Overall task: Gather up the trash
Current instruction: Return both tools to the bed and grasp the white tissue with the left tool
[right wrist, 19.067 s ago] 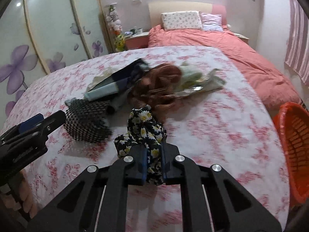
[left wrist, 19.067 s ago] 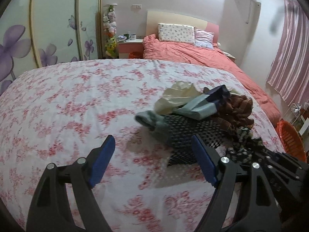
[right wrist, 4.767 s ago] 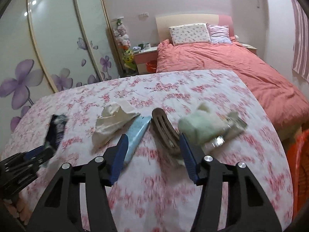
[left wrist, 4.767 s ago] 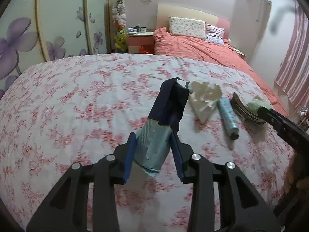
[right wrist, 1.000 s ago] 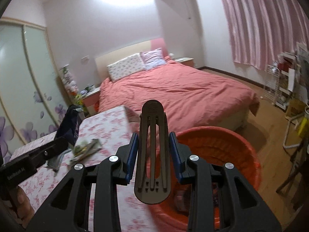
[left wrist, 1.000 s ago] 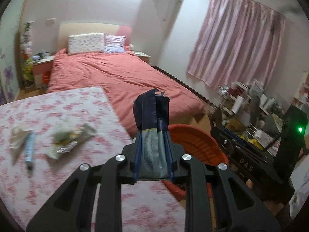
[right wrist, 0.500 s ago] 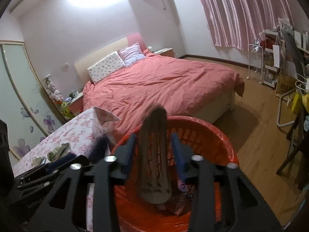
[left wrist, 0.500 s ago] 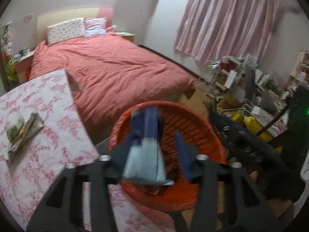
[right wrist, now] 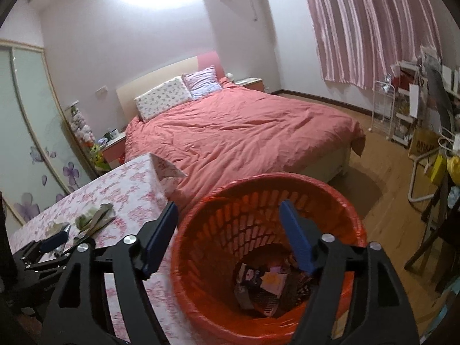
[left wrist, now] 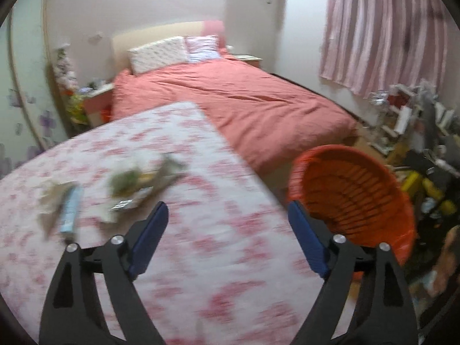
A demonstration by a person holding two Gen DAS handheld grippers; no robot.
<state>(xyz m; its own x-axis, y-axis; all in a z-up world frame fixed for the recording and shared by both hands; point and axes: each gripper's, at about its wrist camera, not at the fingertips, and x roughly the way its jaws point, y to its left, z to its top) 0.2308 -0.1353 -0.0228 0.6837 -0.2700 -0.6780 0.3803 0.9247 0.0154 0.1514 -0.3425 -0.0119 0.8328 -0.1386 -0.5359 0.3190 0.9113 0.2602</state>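
Where a second ago each gripper carried a piece of trash, both sets of jaws now stand empty.

Left wrist view, left gripper point(left wrist: 227, 230): jaws wide and opening, nothing between the blue pads; the dark blue and grey packet it held a second ago is gone from them.
Left wrist view, aim: over the floral tablecloth point(left wrist: 201, 258), where half a second ago it looked down into the basket.
Left wrist view, orange basket point(left wrist: 396, 201): to the right, beside the table's edge, only its ribbed inner wall showing.
Left wrist view, trash left on the table: a pale blue tube point(left wrist: 70, 210), a crumpled paper point(left wrist: 49, 195) just beside it, and a greenish wrapper pile point(left wrist: 135, 182), all blurred.

Right wrist view, right gripper point(right wrist: 228, 228): jaws opening, empty; the brown slotted piece it gripped a second ago is no longer between them.
Right wrist view, aim: above the basket's mouth.
Right wrist view, collected trash point(right wrist: 267, 284): heaped at the basket's bottom, packets and paper; single pieces are hard to tell apart.
Right wrist view, left gripper: at lower left, over the tablecloth.
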